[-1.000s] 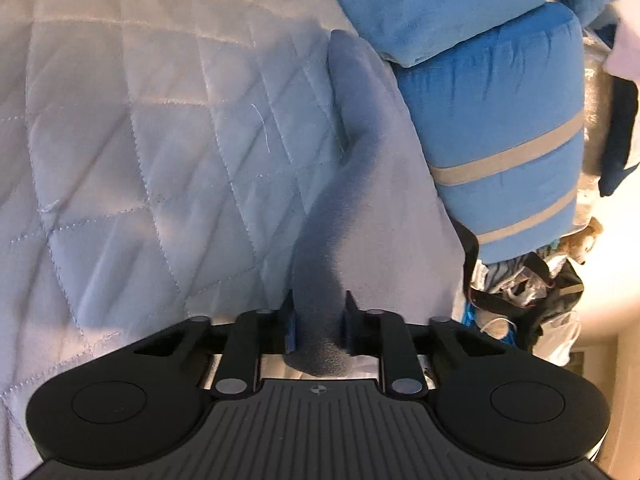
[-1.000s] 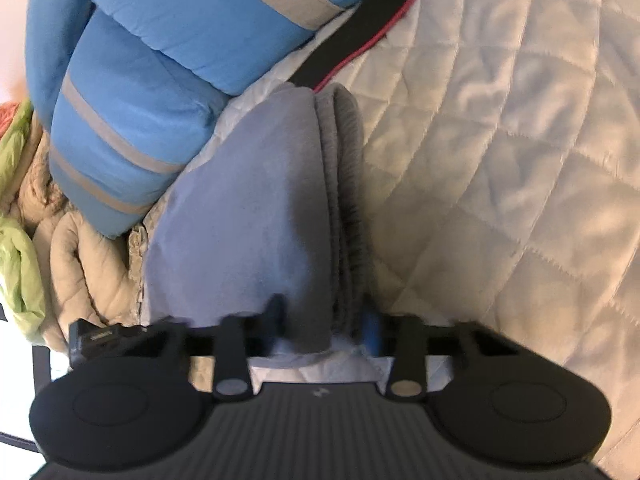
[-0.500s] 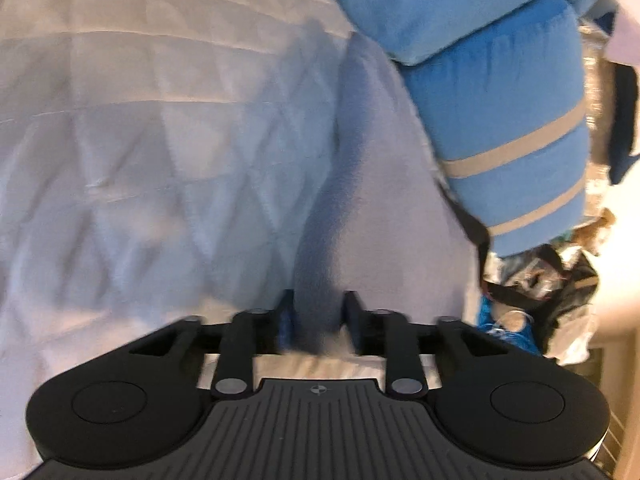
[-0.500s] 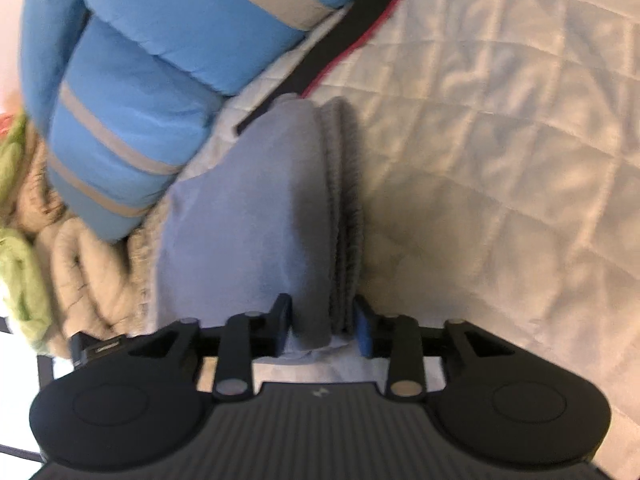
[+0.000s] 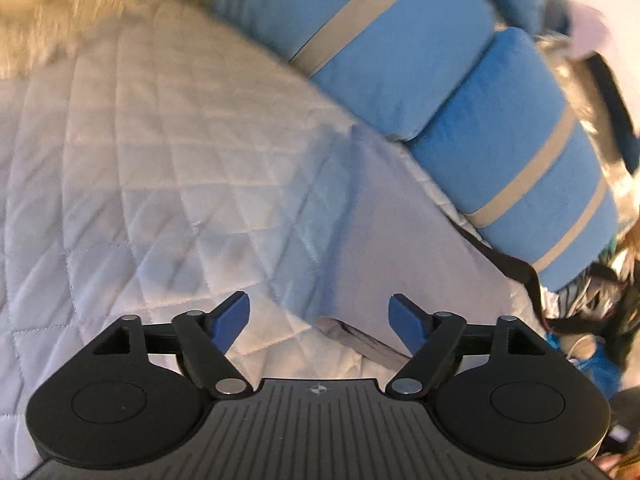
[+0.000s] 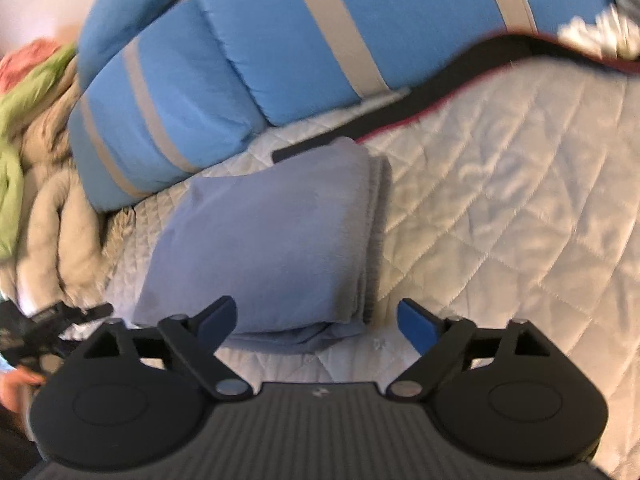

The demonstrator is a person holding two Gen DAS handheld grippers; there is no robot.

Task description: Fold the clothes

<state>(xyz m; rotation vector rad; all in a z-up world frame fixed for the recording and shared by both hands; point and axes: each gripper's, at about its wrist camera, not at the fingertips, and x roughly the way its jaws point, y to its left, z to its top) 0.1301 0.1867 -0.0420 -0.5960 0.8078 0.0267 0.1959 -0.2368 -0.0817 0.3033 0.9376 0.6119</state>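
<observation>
Grey sweater [image 6: 272, 240] now sits folded flat on the quilted bed [image 6: 500, 208], right by the blue pillows [image 6: 224, 60]. Both claws just let go: left claw [image 5: 319, 320] and right claw [image 6: 316, 322] hang wide, empty, so this fold looks finished.

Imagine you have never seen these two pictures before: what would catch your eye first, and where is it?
First, the big blue bedding roll with pale bands, bundled across the far edge of the quilted white bedspread. Next, the folded grey garment lying flat on the bedspread just in front of that roll. Nearest the camera, the open right hand-held gripper and open left hand-held gripper, blue-tipped, hold nothing.
</observation>
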